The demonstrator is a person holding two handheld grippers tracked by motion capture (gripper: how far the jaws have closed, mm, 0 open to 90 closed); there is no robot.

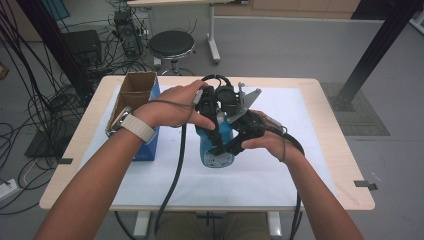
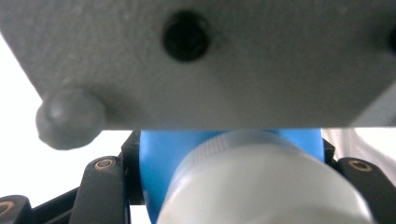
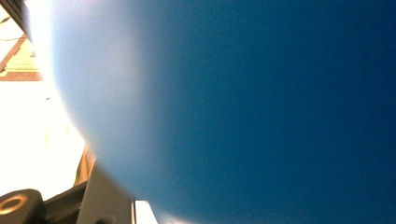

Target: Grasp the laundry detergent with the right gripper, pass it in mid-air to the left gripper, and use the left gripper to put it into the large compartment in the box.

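Note:
A blue bottle [image 1: 214,152] with a white label stands upright on the white sheet, mid-table. My left gripper [image 1: 218,119] comes down on it from above. In the left gripper view the ribbed white cap [image 2: 261,182] and blue shoulder sit between its black fingers [image 2: 102,186], so it is shut on the cap. My right gripper [image 1: 225,146] reaches in from the right and is shut on the bottle's body, whose blue wall [image 3: 243,112] presses close to its camera. The right gripper's grey plate [image 1: 248,102] hangs just over the left gripper, and the plate [image 2: 233,60] is near in the left gripper view.
An open cardboard box with a blue side [image 1: 134,102] stands at the left of the white sheet [image 1: 280,170], touching my left wrist. The wooden table edge [image 1: 345,165] runs around the sheet. A round stool [image 1: 171,44] and floor cables lie beyond the table.

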